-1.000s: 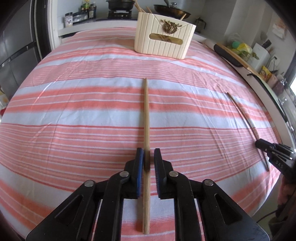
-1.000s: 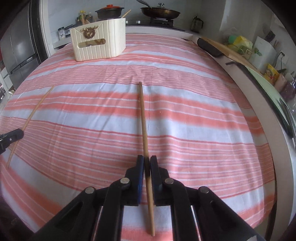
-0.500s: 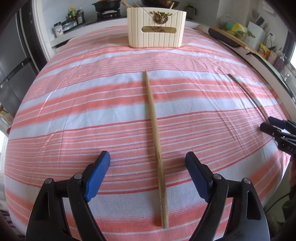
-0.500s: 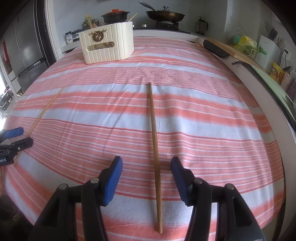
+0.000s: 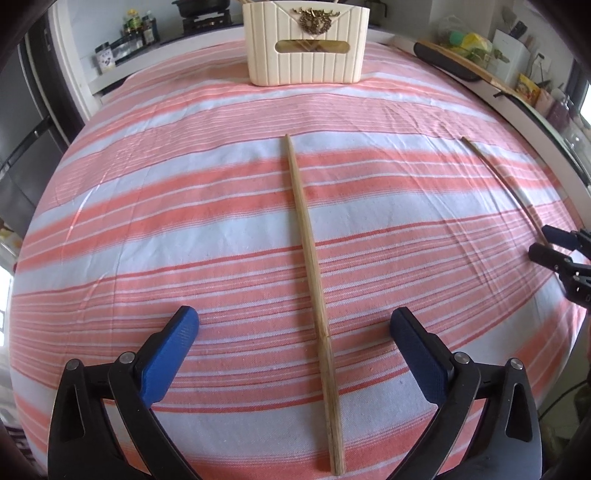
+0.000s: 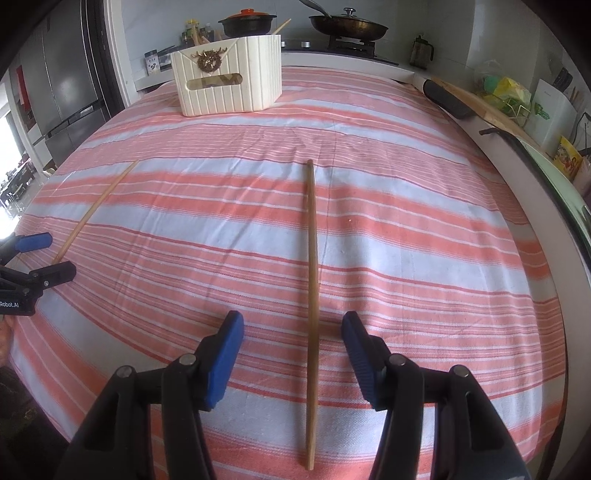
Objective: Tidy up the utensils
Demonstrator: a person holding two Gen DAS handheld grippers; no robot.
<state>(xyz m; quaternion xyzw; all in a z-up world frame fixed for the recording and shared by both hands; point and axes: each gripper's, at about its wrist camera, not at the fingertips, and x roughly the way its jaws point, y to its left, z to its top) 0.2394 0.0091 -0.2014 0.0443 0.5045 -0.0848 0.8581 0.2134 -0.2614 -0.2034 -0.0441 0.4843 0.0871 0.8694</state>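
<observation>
Two wooden chopsticks lie flat on the striped cloth. The paler one lies between the blue pads of my left gripper, whose jaws are opening wide and do not touch it. In the right wrist view the darker chopstick runs between the jaws of my right gripper, which stands open and clear of it. Each gripper shows at the edge of the other's view: the right gripper by the darker chopstick, the left gripper by the paler chopstick. A cream ribbed holder with utensils inside stands at the far side.
Behind the holder is a stove with a black pot and a pan. A fridge stands at the left. A wooden board and packets line the counter along the right edge.
Both grippers were shut on their chopsticks a second ago. Both have opened, the left wider, and the chopsticks now lie loose on the cloth.
</observation>
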